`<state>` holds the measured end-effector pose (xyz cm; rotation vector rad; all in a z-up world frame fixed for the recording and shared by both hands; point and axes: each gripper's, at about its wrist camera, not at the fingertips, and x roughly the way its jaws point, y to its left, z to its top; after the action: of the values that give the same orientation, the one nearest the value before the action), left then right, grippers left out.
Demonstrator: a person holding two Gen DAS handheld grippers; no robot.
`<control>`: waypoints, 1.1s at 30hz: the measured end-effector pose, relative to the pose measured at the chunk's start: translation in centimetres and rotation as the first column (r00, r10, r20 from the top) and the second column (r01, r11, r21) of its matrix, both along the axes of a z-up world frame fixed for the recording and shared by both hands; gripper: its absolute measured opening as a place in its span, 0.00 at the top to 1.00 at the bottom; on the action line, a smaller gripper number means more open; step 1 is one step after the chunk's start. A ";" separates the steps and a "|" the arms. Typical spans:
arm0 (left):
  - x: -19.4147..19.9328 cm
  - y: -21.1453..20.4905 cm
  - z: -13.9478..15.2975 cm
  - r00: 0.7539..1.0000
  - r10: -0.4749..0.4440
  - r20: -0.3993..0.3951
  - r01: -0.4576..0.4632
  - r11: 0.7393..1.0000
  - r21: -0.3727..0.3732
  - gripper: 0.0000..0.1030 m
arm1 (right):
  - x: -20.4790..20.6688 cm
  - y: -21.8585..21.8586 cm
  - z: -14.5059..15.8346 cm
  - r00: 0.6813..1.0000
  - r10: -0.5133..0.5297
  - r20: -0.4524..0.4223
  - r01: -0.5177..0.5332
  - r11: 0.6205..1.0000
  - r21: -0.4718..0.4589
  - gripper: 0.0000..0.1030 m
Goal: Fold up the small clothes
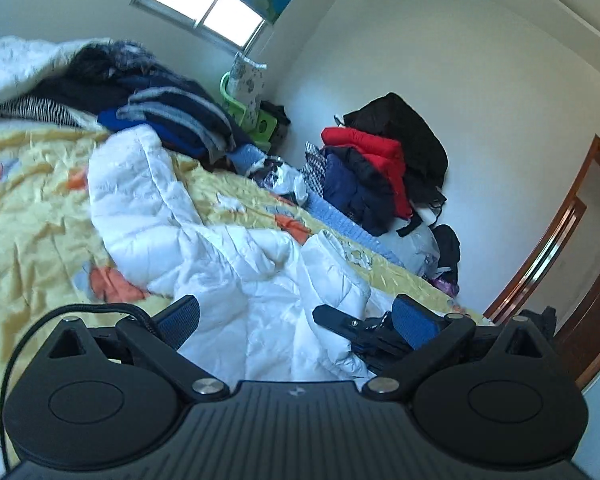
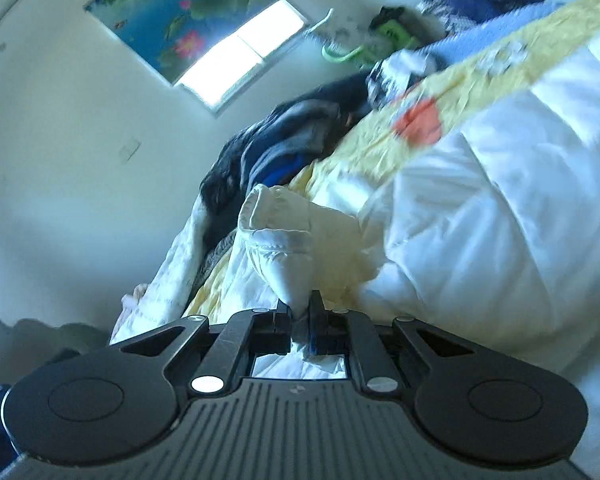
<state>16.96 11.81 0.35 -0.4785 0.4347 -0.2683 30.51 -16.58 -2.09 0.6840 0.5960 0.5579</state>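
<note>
While the white padded jacket (image 1: 220, 248) lies crumpled across the yellow patterned bedspread (image 1: 32, 216), one narrow end of it, seemingly a cuff, is pinched between the jaws of the right gripper (image 2: 300, 312), which are drawn tightly together on the fabric; in the right wrist view the cuff stands up from the jaws toward twelve o'clock, and the bulk of the jacket spreads away toward three o'clock. In the left wrist view the left gripper (image 1: 296, 320) has its jaws spread wide, its blue pads (image 1: 414, 324) apart with jacket fabric lying between them; whether either pad touches the cloth is hard to tell. Just beside the right pad, part of the other gripper shows over the jacket's edge. Beyond the jacket, toward eleven o'clock, a heap of dark blue and grey clothes (image 1: 172, 116) rests on the bed. Toward two o'clock a second pile, with a red jacket (image 1: 372, 152) under a black one, is stacked against the white wall. A window (image 1: 204, 8) sits at twelve o'clock, and a wooden door frame (image 1: 560, 248) at three o'clock.
</note>
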 end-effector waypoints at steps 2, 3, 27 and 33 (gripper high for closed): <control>-0.1 0.2 0.1 1.000 0.000 0.009 0.000 1.000 0.009 0.00 | -0.9 1.3 0.4 1.000 0.012 0.009 -0.012 1.000 0.022 0.87; 0.0 0.2 0.1 1.000 -0.006 0.007 0.006 1.000 0.004 0.00 | -0.8 1.5 0.7 1.000 0.018 0.010 -0.019 1.000 0.018 0.87; 5.5 -12.8 -0.7 0.988 -0.152 0.018 0.142 0.954 0.263 0.00 | -2.6 -18.6 2.8 0.965 -0.259 -0.049 0.263 0.960 0.094 0.11; 9.3 -12.9 -6.0 0.970 -0.072 -0.231 0.154 0.921 0.358 0.00 | 1.3 -19.0 -0.6 0.935 -0.319 -0.154 0.304 0.946 -0.116 0.14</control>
<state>26.29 -1.11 -5.64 -0.1050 0.7106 -0.2392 31.82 -35.61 -2.70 0.7279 0.6530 0.1749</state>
